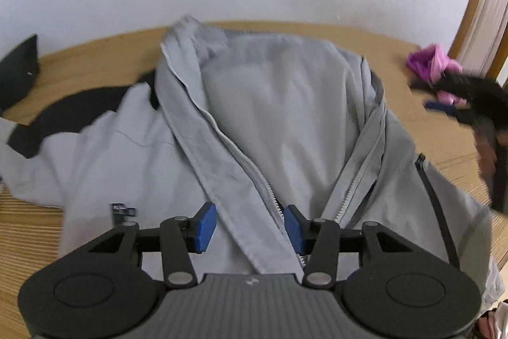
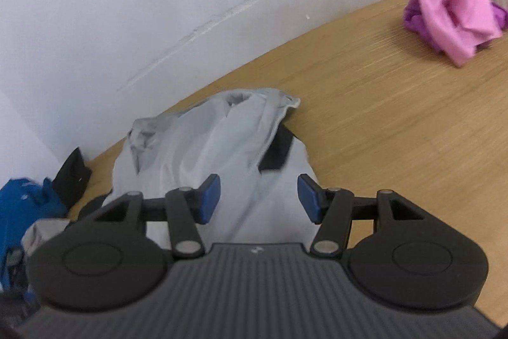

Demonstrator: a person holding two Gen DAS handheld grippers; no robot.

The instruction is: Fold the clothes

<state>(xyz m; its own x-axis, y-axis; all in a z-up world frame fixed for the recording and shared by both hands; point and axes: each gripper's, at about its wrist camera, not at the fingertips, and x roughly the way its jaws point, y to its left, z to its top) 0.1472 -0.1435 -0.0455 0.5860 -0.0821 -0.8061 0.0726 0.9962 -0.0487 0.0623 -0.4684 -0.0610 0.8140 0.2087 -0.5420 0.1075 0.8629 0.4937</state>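
A light grey zip-up jacket (image 1: 279,104) lies front-up on the wooden table (image 1: 422,129), its front open and its zipper edges spread apart. My left gripper (image 1: 250,227) hovers open over the near end of the zipper; the left flap runs under the gap and the blue pads (image 1: 204,226) do not press on it. In the right wrist view the jacket (image 2: 203,148) appears from its side, with a black patch on it. My right gripper (image 2: 258,199) stands open above it, nothing pinched. It also shows as a blur at the right gripper (image 1: 444,104) beside the jacket.
A crumpled pink garment (image 2: 451,18) lies at the far right of the table (image 2: 397,116), also seen as the pink garment (image 1: 431,62). A black cloth (image 1: 19,69) sits far left by the white wall. A blue garment (image 2: 22,212) lies at the left. Dark fabric (image 1: 63,113) lies under the jacket's left sleeve.
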